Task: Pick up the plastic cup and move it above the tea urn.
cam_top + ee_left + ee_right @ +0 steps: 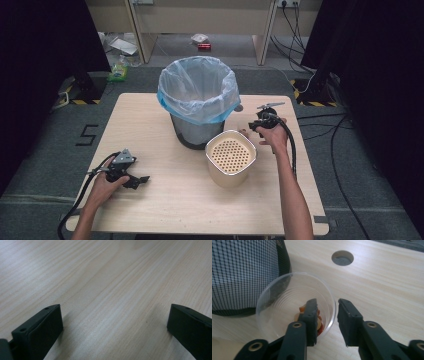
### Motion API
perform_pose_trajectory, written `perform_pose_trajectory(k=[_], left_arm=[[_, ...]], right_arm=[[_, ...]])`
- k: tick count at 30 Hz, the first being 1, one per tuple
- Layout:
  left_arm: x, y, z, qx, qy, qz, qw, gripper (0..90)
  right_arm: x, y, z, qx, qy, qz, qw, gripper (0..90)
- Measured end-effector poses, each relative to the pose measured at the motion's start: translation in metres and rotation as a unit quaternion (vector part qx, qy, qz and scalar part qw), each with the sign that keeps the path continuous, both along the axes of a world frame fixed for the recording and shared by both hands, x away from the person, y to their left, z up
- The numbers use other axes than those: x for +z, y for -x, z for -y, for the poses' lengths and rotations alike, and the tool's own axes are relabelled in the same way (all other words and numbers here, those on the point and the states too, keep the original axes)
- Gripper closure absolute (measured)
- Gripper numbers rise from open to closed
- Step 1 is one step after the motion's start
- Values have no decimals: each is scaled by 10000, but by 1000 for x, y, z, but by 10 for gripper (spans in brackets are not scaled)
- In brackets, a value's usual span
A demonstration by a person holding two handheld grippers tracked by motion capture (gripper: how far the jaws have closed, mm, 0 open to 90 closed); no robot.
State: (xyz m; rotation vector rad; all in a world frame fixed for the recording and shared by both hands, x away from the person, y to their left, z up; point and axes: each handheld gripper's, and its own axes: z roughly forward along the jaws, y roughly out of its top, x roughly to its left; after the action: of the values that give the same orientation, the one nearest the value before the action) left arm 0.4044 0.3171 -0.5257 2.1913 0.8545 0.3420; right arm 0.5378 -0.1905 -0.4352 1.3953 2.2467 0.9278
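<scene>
right gripper [325,320]: jaws straddling cup [295,306] rim, gap left, not clamped
left gripper [112,327]: open, idle on table [100,277]
left: grip, lift, empty into bin [198,90]

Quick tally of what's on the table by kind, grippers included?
Mesh bin with bag liner: 1
Cream container with perforated top: 1
Clear plastic cup: 1
Grippers: 2, the left gripper and the right gripper, one jaw inside the cup's rim and one outside
Total: 5

Black hand-held gripper [131,180], brass-ringed screws, grey three-cornered plate, trailing black cable
</scene>
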Motion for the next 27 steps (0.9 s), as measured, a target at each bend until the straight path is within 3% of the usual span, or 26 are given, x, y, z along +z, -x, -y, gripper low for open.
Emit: perform_pose_trajectory(k=[3, 8, 15, 19, 20, 22, 23, 25, 26, 27], left_arm=[[0, 0, 0, 1, 0, 0, 10000, 0], [0, 0, 0, 0, 0, 0, 10000, 0], [0, 0, 0, 0, -1, 0, 10000, 0], [0, 0, 0, 1, 0, 0, 10000, 0], [0, 0, 0, 1, 0, 0, 10000, 0], [0, 0, 0, 0, -1, 1, 10000, 0], [0, 0, 0, 0, -1, 1, 10000, 0], [0, 0, 0, 1, 0, 1, 10000, 0], [0, 0, 0, 0, -1, 0, 10000, 0], [0, 0, 0, 2, 0, 2, 10000, 0]], right_arm=[[-1, 2, -2, 85, 25, 30, 10000, 817], [4, 8, -2, 249, 35, 231, 9994, 847], [27, 24, 17, 99, -33, 890, 9960, 860], [44, 36, 25, 116, 15, 1255, 9920, 858], [44, 36, 25, 116, 15, 1255, 9920, 858], [55, 45, 28, 134, 89, 1550, 9878, 858], [55, 45, 28, 134, 89, 1550, 9878, 858], [65, 54, 28, 179, 214, 1819, 9829, 859], [65, 54, 28, 179, 214, 1819, 9829, 859], [71, 60, 27, 238, 282, 1994, 9792, 859]])
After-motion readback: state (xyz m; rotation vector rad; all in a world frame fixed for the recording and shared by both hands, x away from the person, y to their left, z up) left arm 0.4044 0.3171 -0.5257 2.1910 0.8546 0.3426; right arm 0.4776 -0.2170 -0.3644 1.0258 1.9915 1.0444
